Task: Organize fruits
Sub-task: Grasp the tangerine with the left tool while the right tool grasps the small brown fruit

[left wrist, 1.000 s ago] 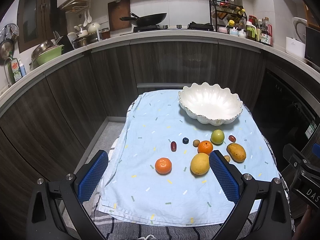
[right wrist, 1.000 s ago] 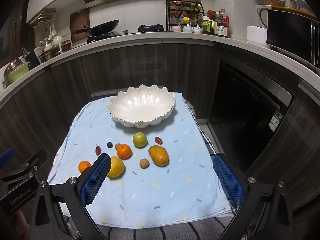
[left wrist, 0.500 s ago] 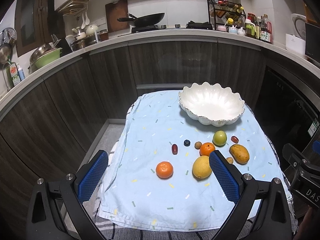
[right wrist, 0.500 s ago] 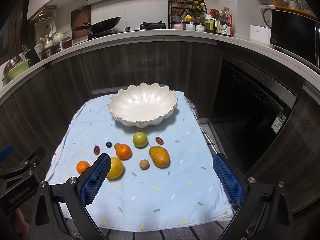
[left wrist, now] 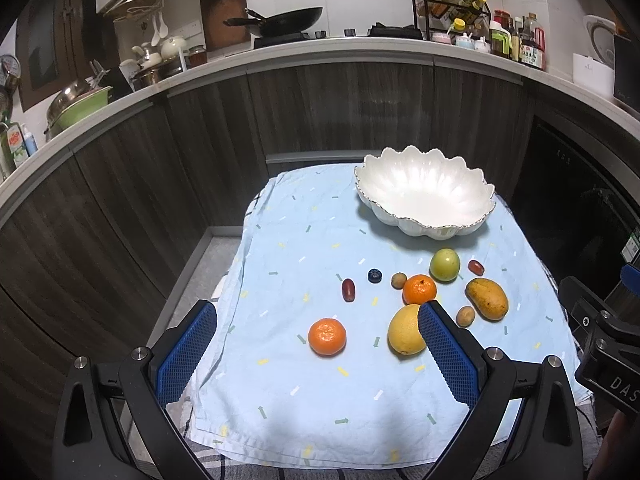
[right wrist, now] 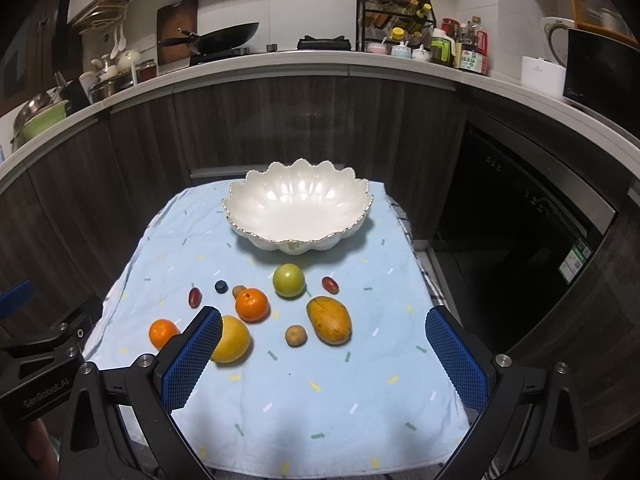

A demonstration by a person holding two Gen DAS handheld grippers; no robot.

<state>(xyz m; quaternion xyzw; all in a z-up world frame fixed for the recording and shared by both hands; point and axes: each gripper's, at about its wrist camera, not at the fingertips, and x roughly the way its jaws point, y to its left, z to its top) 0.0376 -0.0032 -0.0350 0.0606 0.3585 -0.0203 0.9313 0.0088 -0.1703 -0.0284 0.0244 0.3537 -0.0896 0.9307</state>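
A white scalloped bowl (left wrist: 424,200) (right wrist: 298,210) stands empty at the far end of a light blue cloth (left wrist: 320,240) (right wrist: 280,400). In front of it lie a green apple (right wrist: 288,280), a mango (right wrist: 329,319), two oranges (right wrist: 251,304) (left wrist: 327,336), a yellow lemon (right wrist: 231,338), two red dates (right wrist: 330,284) (left wrist: 348,289), a blueberry (left wrist: 375,275) and two small brown fruits (right wrist: 296,335). My left gripper (left wrist: 318,356) is open and empty above the near orange. My right gripper (right wrist: 324,360) is open and empty near the mango.
The cloth covers a small table with drops on all sides. A curved dark wooden kitchen counter (left wrist: 320,80) wraps behind, with a wok (left wrist: 280,24), a spice rack (left wrist: 452,12) and dishes on top. A dark oven front (right wrist: 520,220) is on the right.
Both grippers have moved slightly forward and lower over the cloth. The fruits appear larger. Nothing has been picked up.
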